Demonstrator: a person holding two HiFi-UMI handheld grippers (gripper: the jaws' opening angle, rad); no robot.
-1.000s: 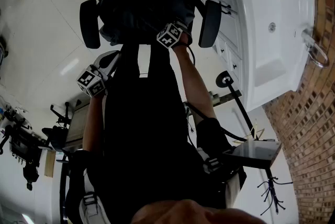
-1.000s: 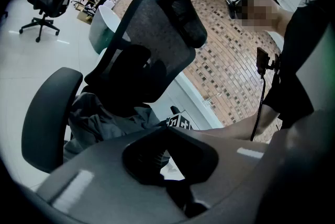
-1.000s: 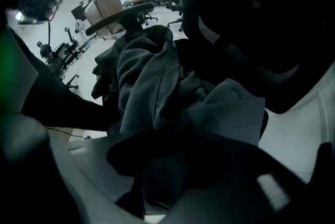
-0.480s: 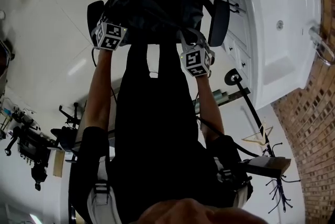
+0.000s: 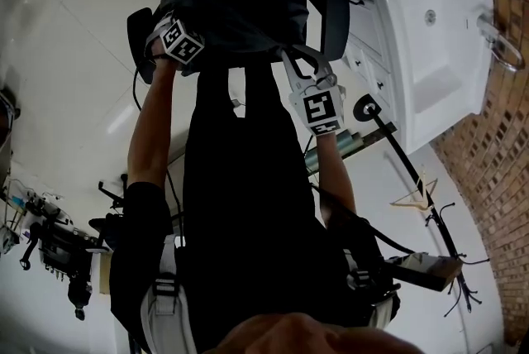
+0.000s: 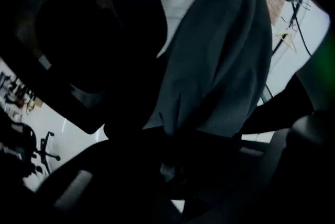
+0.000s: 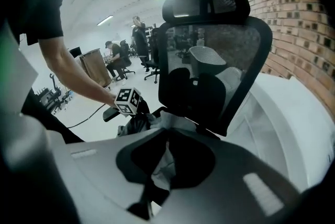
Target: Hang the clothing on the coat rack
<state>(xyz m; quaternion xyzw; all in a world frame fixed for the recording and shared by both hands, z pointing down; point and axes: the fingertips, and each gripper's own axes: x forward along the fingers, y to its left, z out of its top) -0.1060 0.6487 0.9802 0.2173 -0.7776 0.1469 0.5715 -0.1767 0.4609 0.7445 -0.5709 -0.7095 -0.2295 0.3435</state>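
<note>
There are two grippers at work over one office chair (image 7: 209, 60), which has two armrests, one (image 5: 140, 42) on the left and one (image 5: 335, 21) on the right. A single grey garment (image 5: 248, 30) lies bunched on the seat between them. The right gripper (image 7: 163, 165) has just closed its jaws, and they are pressed together on a thin fold of that cloth, which runs from the pinch away toward the seat. The left gripper (image 6: 170, 173) points steeply down into the other side of the heap. Its jaws have just been opening and stand a little apart, with a scrap of cloth showing in the gap. The picture there is too dark to tell whether the pads bear on it. From that side the grey fabric rises in one broad drape up toward the other gripper. One black coat rack (image 5: 390, 150) stands well apart from the chair, near the brick wall (image 5: 496, 137), with one wooden hanger (image 5: 416, 197) on it. One white cabinet unit (image 5: 430, 55) stands just beside the chair. Far back in the room I count two people, one standing (image 7: 138, 34) and one seated (image 7: 114, 60).
</note>
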